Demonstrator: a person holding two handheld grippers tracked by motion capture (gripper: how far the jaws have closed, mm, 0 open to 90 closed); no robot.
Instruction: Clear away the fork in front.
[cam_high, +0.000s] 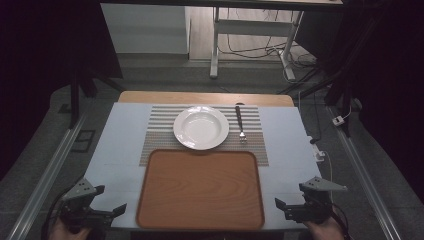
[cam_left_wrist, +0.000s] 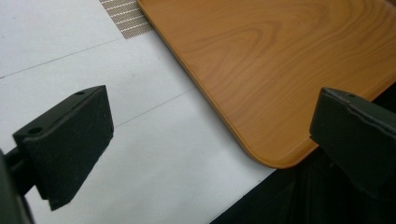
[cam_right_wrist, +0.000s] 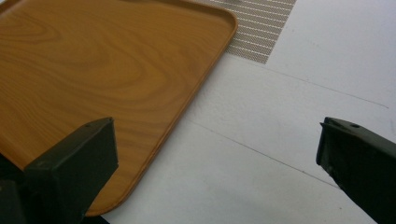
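Observation:
A wooden tray (cam_high: 200, 189) lies empty at the near middle of the white table (cam_high: 120, 145). Behind it a white plate (cam_high: 201, 127) sits on a striped placemat (cam_high: 160, 125), with a fork (cam_high: 240, 123) to the plate's right, tines toward me. My left gripper (cam_high: 107, 200) hovers open at the table's near left corner, beside the tray's left edge (cam_left_wrist: 224, 121). My right gripper (cam_high: 292, 197) stands open at the near right corner, by the tray's right edge (cam_right_wrist: 187, 107). Nothing is between either pair of jaws.
The placemat's corner (cam_left_wrist: 123, 18) (cam_right_wrist: 254, 32) shows past the tray in both gripper views. Metal rails (cam_high: 45, 180) run along both sides of the table. A desk frame with cables (cam_high: 250, 45) stands on the floor beyond the far edge.

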